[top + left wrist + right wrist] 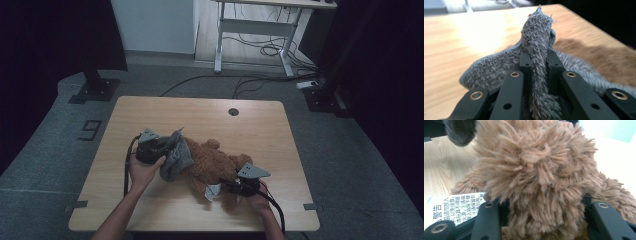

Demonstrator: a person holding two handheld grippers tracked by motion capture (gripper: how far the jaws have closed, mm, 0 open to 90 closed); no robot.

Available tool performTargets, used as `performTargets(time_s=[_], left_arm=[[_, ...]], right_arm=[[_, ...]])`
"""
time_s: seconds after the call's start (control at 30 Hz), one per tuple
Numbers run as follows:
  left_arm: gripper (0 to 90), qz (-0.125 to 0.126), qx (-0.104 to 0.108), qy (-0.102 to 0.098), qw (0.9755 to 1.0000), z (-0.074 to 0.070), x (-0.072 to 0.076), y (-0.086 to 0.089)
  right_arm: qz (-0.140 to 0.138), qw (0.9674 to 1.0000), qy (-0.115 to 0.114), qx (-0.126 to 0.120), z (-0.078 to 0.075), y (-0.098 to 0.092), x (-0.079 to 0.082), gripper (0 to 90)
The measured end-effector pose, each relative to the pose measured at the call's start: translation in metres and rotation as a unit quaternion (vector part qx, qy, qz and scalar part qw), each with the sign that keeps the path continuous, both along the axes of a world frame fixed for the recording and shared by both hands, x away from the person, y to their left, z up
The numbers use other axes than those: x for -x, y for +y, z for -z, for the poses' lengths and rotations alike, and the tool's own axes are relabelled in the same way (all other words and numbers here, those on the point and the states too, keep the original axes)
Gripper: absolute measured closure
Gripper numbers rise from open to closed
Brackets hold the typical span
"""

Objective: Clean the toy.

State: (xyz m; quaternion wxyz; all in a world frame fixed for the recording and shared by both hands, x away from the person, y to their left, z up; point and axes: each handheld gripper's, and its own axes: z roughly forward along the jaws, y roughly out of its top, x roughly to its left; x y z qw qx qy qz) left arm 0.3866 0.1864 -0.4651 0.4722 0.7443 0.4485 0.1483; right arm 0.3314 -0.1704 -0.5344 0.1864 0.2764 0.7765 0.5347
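A white care label [452, 208] printed with black Chinese characters, too small to make out in full, juts from a brown plush teddy bear [212, 167] at the 8 o'clock corner of the right gripper view, just beside that gripper's left jaw. In the high view the same label [213, 191] shows as a pale tag at the bear's 6 o'clock edge. On the floor at 9 o'clock from the wooden table [200, 112], a dark mark shaped like the figure 9 [90, 129] can be read.

The bear lies at the table's centre, leaning toward 5 o'clock. The right gripper [239, 186], held at the bear's 5 o'clock side, is clenched on a shaggy brown limb of the toy; in its own view the fur [536, 182] swells between the two black jaws and hides their tips.

The left gripper [165, 147], at the bear's 9 o'clock side, is clamped tight on a fold of grey fleece cloth [177, 157]. In the left gripper view the cloth [536, 50] stands pinched between the nearly closed jaws and rises toward 12 o'clock, with the rest draped against the bear's brown fur [596, 62] at 3 o'clock.
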Motion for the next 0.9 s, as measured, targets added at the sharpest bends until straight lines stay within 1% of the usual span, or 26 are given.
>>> performTargets(time_s=[0.03, 0.1, 0.17, 0.2, 0.27, 0.3, 0.33, 0.4, 0.47, 0.53, 0.6, 0.63, 0.67, 0.77, 0.8, 0.83, 0.87, 0.9], left_arm=[[78.6, -0.004, 0.003, 0.006, 1.0000, 0.003, -0.001, 0.003], [78.5, -0.016, 0.002, 0.019, 0.9997, 0.011, -0.005, 0.010], [78.6, -0.024, -0.007, 0.029, 0.9993, 0.018, -0.008, 0.013], [78.6, -0.028, -0.016, 0.039, 0.9987, 0.024, -0.010, 0.015], [78.7, -0.029, -0.020, 0.059, 0.9976, 0.035, -0.014, 0.018], [78.7, -0.031, -0.020, 0.065, 0.9972, 0.039, -0.015, 0.019], [78.6, -0.032, -0.018, 0.076, 0.9964, 0.045, -0.016, 0.021], [78.6, -0.032, -0.009, 0.090, 0.9954, 0.052, -0.018, 0.022], [78.6, -0.028, 0.000, 0.096, 0.9950, 0.054, -0.019, 0.023], [78.6, -0.028, 0.009, 0.080, 0.9963, 0.046, -0.016, 0.024], [78.5, -0.023, 0.019, 0.060, 0.9977, 0.034, -0.012, 0.023], [78.5, -0.020, 0.021, 0.054, 0.9981, 0.028, -0.011, 0.021], [78.4, -0.013, 0.021, 0.043, 0.9988, 0.019, -0.009, 0.018], [78.1, 0.004, 0.032, 0.022, 0.9992, -0.001, -0.006, 0.008], [77.9, 0.012, 0.037, 0.011, 0.9992, -0.009, -0.004, 0.001], [77.9, 0.020, 0.040, 0.004, 0.9990, -0.016, -0.002, -0.004], [77.8, 0.027, 0.040, -0.001, 0.9988, -0.021, -0.001, -0.010], [77.8, 0.038, 0.039, -0.009, 0.9985, -0.027, 0.001, -0.019]], right_arm=[[0.000, 1.0000, 0.000, 0.000, 0.000, 0.000, 0.000, 48.3], [0.000, 1.0000, 0.000, -0.001, 0.000, 0.000, 0.000, 48.3], [-0.001, 1.0000, 0.002, -0.001, 0.000, 0.000, 0.000, 48.3], [0.000, 1.0000, 0.002, -0.004, 0.001, 0.000, -0.001, 48.3], [-0.001, 1.0000, 0.004, -0.007, 0.001, -0.001, -0.001, 48.3], [-0.001, 1.0000, 0.003, -0.008, 0.002, -0.001, -0.001, 48.3], [0.000, 1.0000, 0.004, -0.009, 0.002, -0.001, -0.001, 48.3], [0.000, 0.9999, 0.004, -0.009, 0.002, -0.002, 0.000, 48.3], [0.000, 0.9999, 0.003, -0.010, 0.003, -0.003, 0.001, 48.3], [0.001, 0.9999, 0.006, -0.011, 0.003, -0.005, 0.003, 48.3], [0.002, 0.9998, 0.008, -0.016, 0.004, -0.007, 0.003, 48.3], [0.001, 0.9998, 0.009, -0.018, 0.004, -0.008, 0.003, 48.3], [0.000, 0.9998, 0.010, -0.020, 0.004, -0.009, 0.003, 48.3], [-0.004, 0.9997, 0.011, -0.021, 0.004, -0.011, 0.004, 48.3], [-0.004, 0.9997, 0.011, -0.021, 0.005, -0.012, 0.005, 48.2], [-0.003, 0.9997, 0.011, -0.022, 0.005, -0.012, 0.005, 48.2], [-0.002, 0.9997, 0.010, -0.024, 0.005, -0.011, 0.005, 48.2], [-0.002, 0.9997, 0.010, -0.024, 0.005, -0.011, 0.005, 48.1]])
